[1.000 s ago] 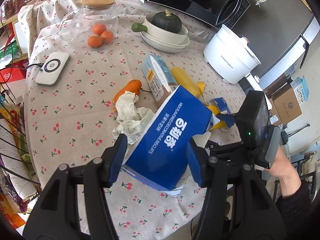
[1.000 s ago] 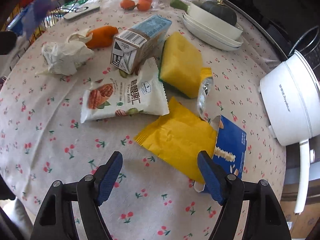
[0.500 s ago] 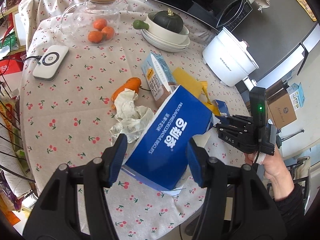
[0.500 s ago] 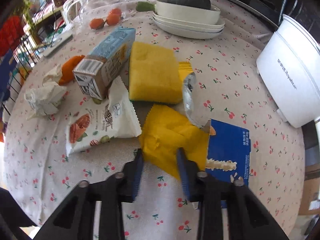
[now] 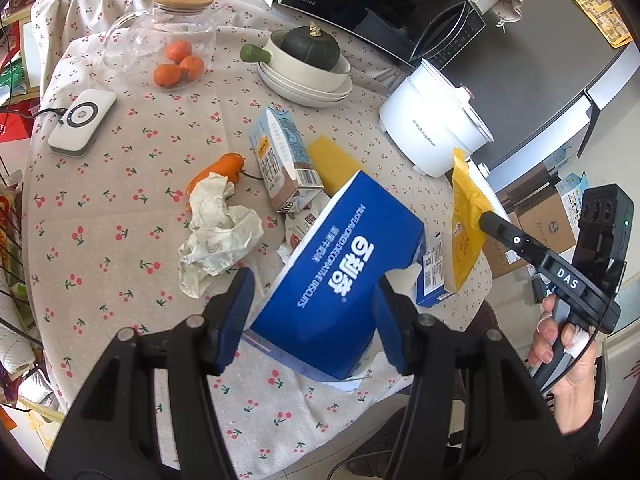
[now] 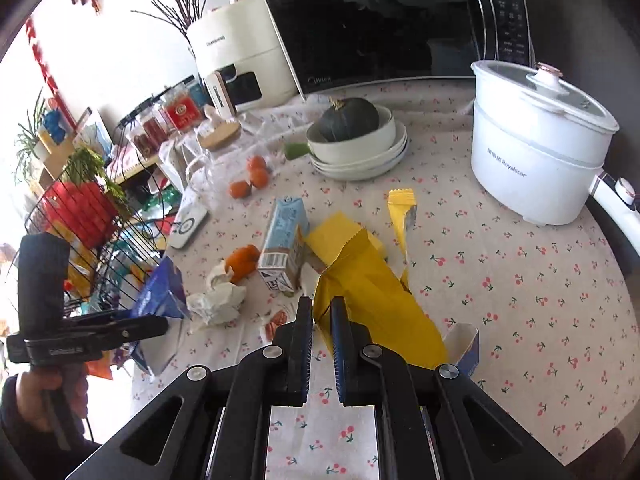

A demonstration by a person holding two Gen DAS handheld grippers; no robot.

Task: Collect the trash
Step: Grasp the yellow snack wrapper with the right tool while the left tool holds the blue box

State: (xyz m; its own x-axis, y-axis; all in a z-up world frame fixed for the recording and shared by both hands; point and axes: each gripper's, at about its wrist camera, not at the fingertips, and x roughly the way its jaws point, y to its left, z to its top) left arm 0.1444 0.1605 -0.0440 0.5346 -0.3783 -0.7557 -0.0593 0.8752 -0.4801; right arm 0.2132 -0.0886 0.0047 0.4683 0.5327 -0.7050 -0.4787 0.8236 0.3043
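My right gripper (image 6: 321, 322) is clenched on the edge of a yellow wrapper (image 6: 372, 300), lifted off the desk (image 6: 520, 280) at centre frame. My left gripper (image 5: 312, 308) grasps a blue biscuit box (image 5: 340, 276), tilted, with its far end open toward the litter.

I judge the risk lies in the thin pinch: only a corner of the limp wrapper sits between the pads, so a quick swing toward the box could let it slip or fold and miss the opening. The box may also twist, since it is held by its flat sides.

The left view shows the wrapper hanging upper right of the box, apart from it, plus a nut snack packet (image 5: 300, 228) half hidden behind the box. The right view instead shows a torn yellow sachet (image 6: 402, 216) and a small blue carton (image 6: 466, 344) just behind the wrapper. Both views show the milk carton (image 5: 284, 164), the crumpled tissue (image 5: 218, 240) and the orange peel (image 5: 220, 168) lying mid-desk, not yet collected.
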